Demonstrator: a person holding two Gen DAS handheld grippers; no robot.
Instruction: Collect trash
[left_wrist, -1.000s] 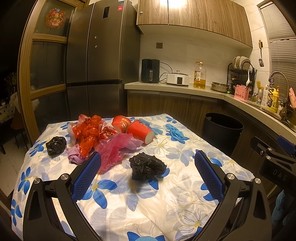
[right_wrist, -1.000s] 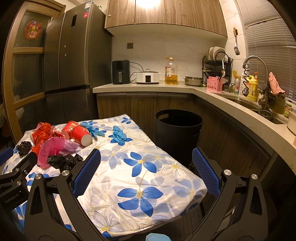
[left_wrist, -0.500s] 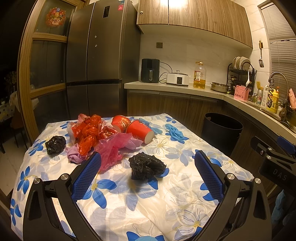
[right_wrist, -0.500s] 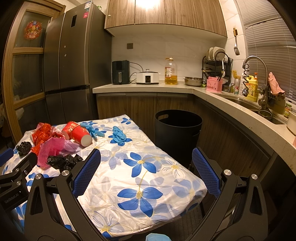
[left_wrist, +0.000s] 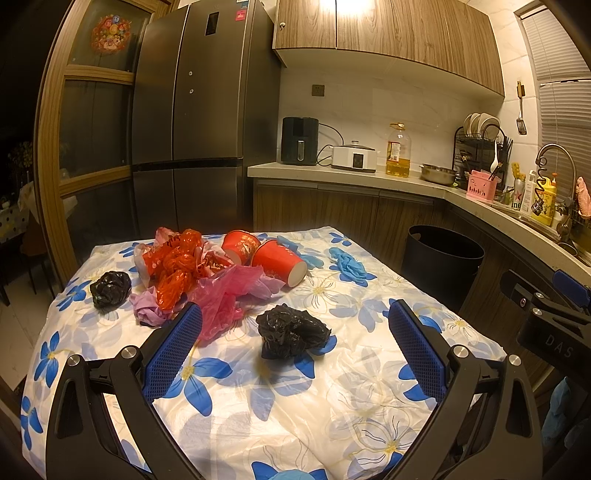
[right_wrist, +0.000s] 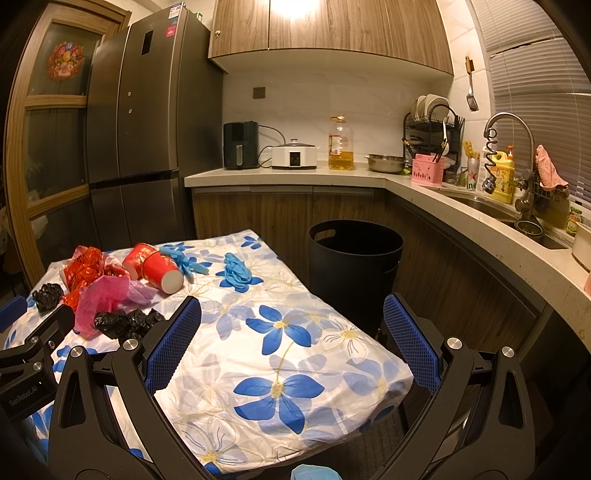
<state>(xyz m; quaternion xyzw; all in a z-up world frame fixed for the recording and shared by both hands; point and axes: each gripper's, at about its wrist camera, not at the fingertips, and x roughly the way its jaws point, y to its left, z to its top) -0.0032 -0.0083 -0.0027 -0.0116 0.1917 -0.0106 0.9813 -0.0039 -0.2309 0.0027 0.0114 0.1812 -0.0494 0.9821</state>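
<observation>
Unchanged since the earlier frames: left tongs (left_wrist: 295, 339) and right tongs (right_wrist: 291, 332), both spread wide, empty, hovering above table (right_wrist: 295, 354); black bag (left_wrist: 291, 330) untouched.

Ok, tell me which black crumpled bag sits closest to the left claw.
The black bag wad lying between the open left claw fingers' line of sight, on a blue flower. The other black wad sits farther off, by the table's left edge, beyond the pink bag.
</observation>
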